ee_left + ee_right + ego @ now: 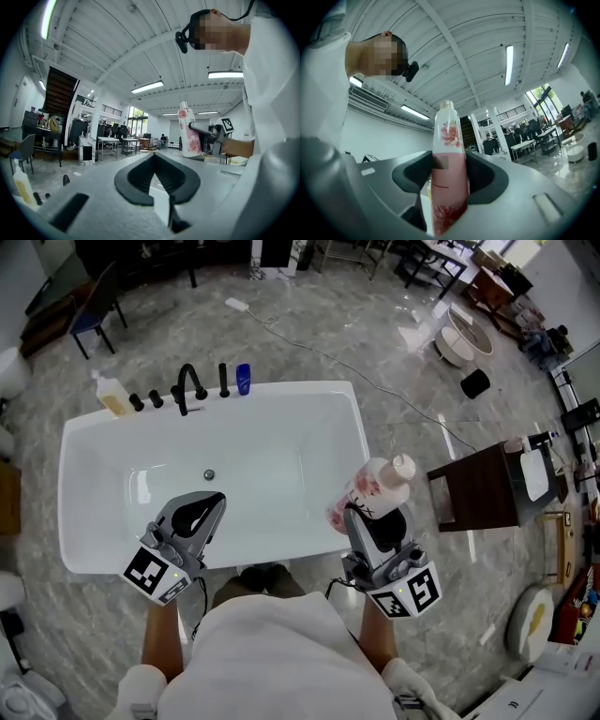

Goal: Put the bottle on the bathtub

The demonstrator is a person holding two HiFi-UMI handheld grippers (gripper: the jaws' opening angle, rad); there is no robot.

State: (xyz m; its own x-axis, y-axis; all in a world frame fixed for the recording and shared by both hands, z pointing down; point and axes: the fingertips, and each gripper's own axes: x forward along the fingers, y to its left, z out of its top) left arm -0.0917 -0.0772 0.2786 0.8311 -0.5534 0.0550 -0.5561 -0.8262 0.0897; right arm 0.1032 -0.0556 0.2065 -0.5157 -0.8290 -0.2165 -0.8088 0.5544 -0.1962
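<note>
— Where is the bottle at this moment?

— The bottle is clamped around its middle by the right gripper, with one jaw pressed on each side. In the head view it is held tilted over the right front corner of the bathtub. Whether the rim is touched by it cannot be told.

— Why is it taken at the middle?

— Probably so that the base is left free to be set on the flat rim.

— And the other gripper?

— The left gripper is closed with nothing in it. It is held over the near side of the tub, apart from the bottle, most likely so that the way is not blocked.

— How are the things made?

— The bottle is slim and round, seemingly of smooth plastic: white above with a pink flower print, pink below, with a pale cap. The tub is glossy white and rectangular, with a broad flat rim and a small drain. On the far rim a black faucet, a yellow soap bottle and a small blue container are set. Beyond it, a grey marble-like floor is seen.
</note>
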